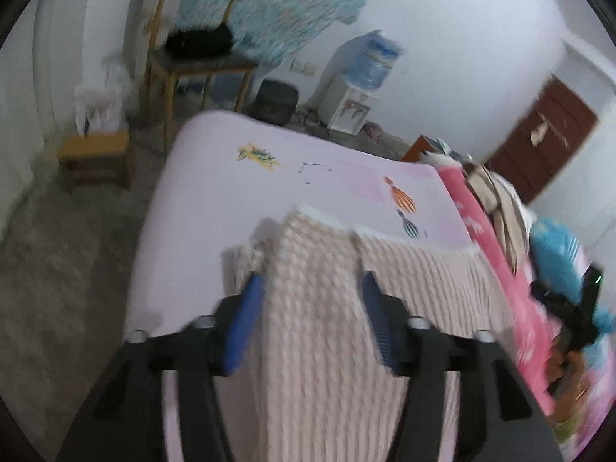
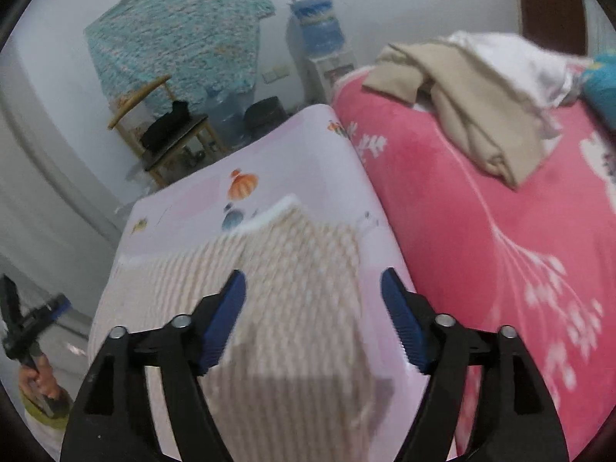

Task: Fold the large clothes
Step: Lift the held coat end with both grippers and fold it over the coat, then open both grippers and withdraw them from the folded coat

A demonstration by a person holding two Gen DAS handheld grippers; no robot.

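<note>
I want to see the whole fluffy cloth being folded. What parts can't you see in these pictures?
- Knitted cloth: left wrist view, its near end is cut off by the bottom edge and blurred by motion.
- Knitted cloth, right wrist view: near end hidden behind the right gripper.
- Left gripper: small and blurred at the right wrist view's left edge.

My pads (image 2: 227, 319) read blue on black arms. Garment (image 2: 292, 288) at centre frame: beige-and-white check weave, white edge. Sheet (image 1: 215, 177) under it: pale lilac with orange and blue prints. Blanket (image 2: 500, 231), right of frame: hot pink, white sprigs. Cloth (image 2: 181, 27), upper left: teal speckle. Door (image 1: 546, 142), right: dark red-brown.
</note>
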